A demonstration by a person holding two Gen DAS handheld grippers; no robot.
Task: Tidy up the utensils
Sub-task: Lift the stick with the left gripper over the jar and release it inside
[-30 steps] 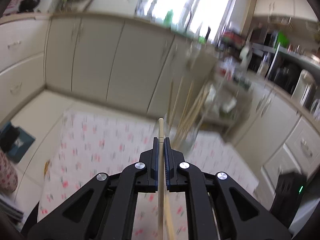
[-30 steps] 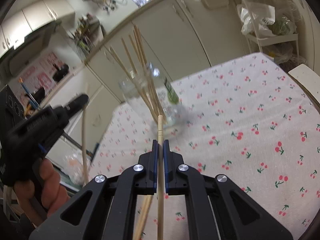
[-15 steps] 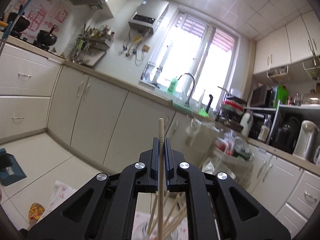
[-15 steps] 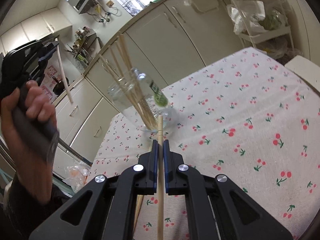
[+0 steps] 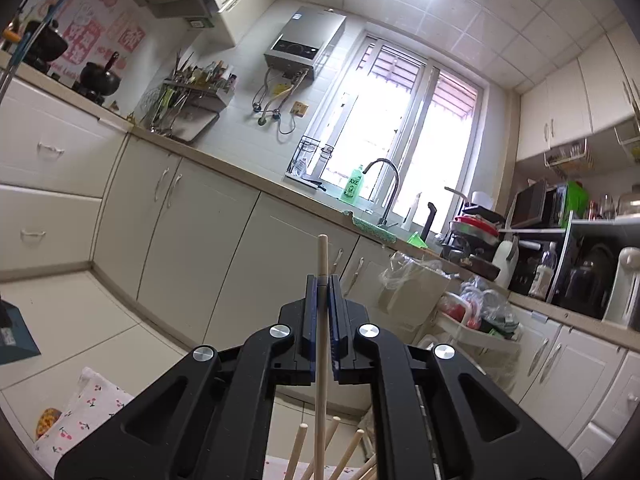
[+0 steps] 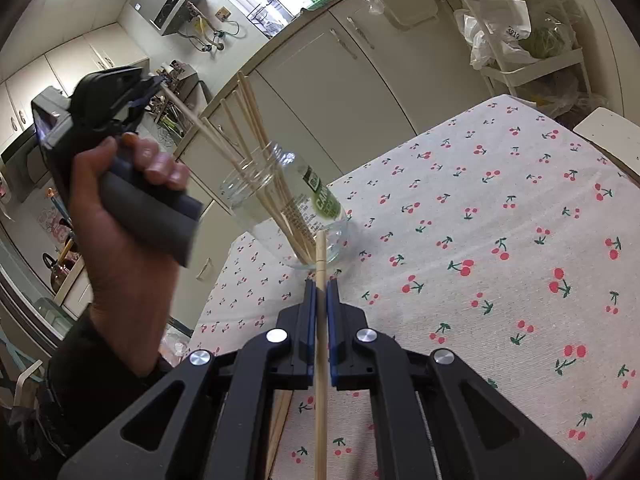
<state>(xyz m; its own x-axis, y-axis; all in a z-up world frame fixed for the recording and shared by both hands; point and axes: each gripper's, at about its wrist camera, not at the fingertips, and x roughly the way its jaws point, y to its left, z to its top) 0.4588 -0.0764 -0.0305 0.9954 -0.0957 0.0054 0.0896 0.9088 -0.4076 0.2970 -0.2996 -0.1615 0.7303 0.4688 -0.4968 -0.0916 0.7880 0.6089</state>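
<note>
- Right wrist view: my right gripper (image 6: pixel 319 286) is clamped on a chopstick (image 6: pixel 320 360), its tip just short of the glass jar (image 6: pixel 288 208) standing on the cherry-print cloth (image 6: pixel 500 240).
- My left gripper (image 6: pixel 154 84) pinches another chopstick (image 5: pixel 322 320) above the jar, beside the sticks (image 6: pixel 256 136) fanning from the mouth.
- Risk: a slanted stick could catch the rim or the others and tip this light jar.
- Letting go too high may bounce it out.

Black plastic gripper (image 6: pixel 320 292) frames, silver round screws, blue-padded jaws; grey handle (image 6: pixel 148 216) under bare hand (image 6: pixel 120 220); dark sleeve (image 6: pixel 76 364) at wrist.
</note>
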